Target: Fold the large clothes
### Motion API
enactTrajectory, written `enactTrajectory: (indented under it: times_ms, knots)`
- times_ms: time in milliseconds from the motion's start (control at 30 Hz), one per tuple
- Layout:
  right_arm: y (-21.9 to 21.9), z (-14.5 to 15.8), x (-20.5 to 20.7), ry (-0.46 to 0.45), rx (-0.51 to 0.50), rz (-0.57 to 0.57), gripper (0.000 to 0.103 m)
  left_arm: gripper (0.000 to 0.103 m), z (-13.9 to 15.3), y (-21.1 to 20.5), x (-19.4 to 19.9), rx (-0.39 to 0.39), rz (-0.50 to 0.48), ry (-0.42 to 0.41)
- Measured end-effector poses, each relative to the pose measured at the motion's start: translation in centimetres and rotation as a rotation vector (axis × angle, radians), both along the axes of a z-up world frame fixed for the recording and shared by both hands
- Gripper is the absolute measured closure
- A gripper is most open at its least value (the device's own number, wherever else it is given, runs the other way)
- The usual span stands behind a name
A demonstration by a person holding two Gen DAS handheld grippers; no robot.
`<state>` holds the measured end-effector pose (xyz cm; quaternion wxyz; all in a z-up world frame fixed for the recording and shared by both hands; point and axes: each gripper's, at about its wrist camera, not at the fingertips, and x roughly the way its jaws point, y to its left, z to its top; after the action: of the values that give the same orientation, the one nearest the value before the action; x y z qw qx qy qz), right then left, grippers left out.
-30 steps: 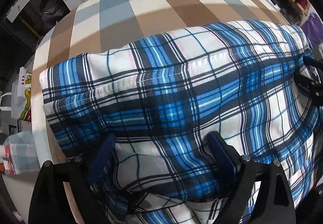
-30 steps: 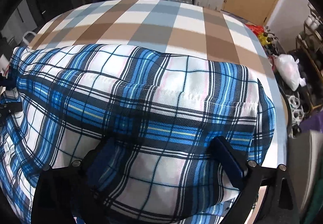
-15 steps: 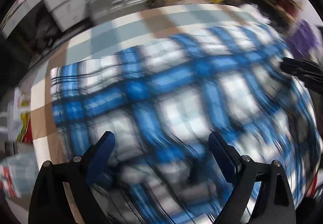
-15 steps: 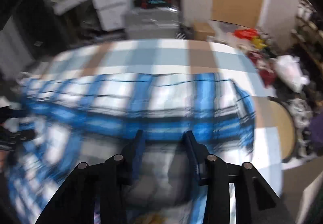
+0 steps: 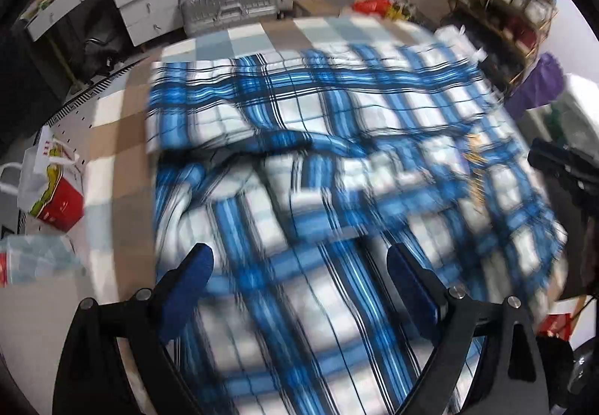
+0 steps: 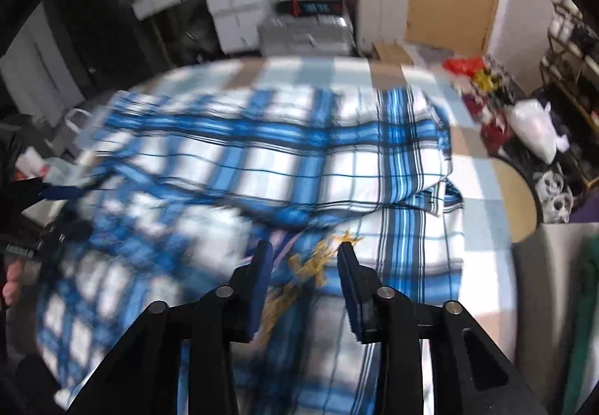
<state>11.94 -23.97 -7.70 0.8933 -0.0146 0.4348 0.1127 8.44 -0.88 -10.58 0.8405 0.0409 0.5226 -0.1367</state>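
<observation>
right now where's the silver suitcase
In the left wrist view the silver suitcase stands past the far edge of the checked table, upper centre-left, right of the white drawers.

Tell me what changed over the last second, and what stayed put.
Both grippers pulled back and up from the plaid garment: a second ago the cloth filled each view, now it lies folded over on the checked table. The left gripper is wide open as before; the right gripper narrowed its jaws, though nothing is clearly pinched. The suitcase behind the table stayed put.
</observation>
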Motion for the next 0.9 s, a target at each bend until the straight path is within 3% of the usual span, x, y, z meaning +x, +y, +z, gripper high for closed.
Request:
enactTrajectory:
  times_ms: [100,200,333,433,500,533,567,633,700,767,900]
  knots:
    - [0.4,1.5,-4.7,-0.046,0.106,0.035,0.053,0.012,0.3,0.9,-2.7,-0.056,-0.029,0.013]
    - [0.3,1.8,-8.6,-0.068,0.215,0.032,0.048,0.011,-0.5,-0.9,-3.9,-0.104,-0.076,0.064]
    - [0.8,1.3,-12.9,-0.107,0.338,0.046,0.038,0.011,-2.5,-4.4,-8.1,-0.092,-0.124,0.132]
    - [1.4,-0.9,-14.4,-0.051,0.448,0.039,0.033,0.011,-3.9,-5.5,-9.7,-0.099,-0.138,0.154]
    - [2.2,-2.2,-14.5,0.028,0.459,0.046,0.035,0.012,-4.6,-5.9,-10.1,-0.122,-0.142,0.181]
    - [2.2,-2.0,-14.6,0.022,0.466,0.049,0.038,0.015,-4.9,-6.3,-10.1,-0.119,-0.147,0.188]
    - [2.2,-1.6,-15.0,-0.007,0.476,0.049,0.038,0.024,-5.1,-6.7,-10.0,-0.111,-0.152,0.19]
    - [2.1,-1.3,-15.4,-0.048,0.481,0.048,0.035,0.093,-5.7,-7.1,-9.6,-0.096,-0.156,0.226]
    - [2.7,-2.4,-15.1,0.041,0.55,0.098,0.034,0.097,-6.0,-6.8,-9.2,-0.127,-0.134,0.247]
    - [4.1,-3.7,-14.7,0.159,0.605,0.192,0.034,0.099,-5.6,-5.9,-8.7,-0.218,-0.115,0.248]
    - [6.3,-4.9,-13.6,0.243,0.567,0.242,0.034,0.1,-3.6,-4.1,-8.4,-0.375,-0.101,0.225]
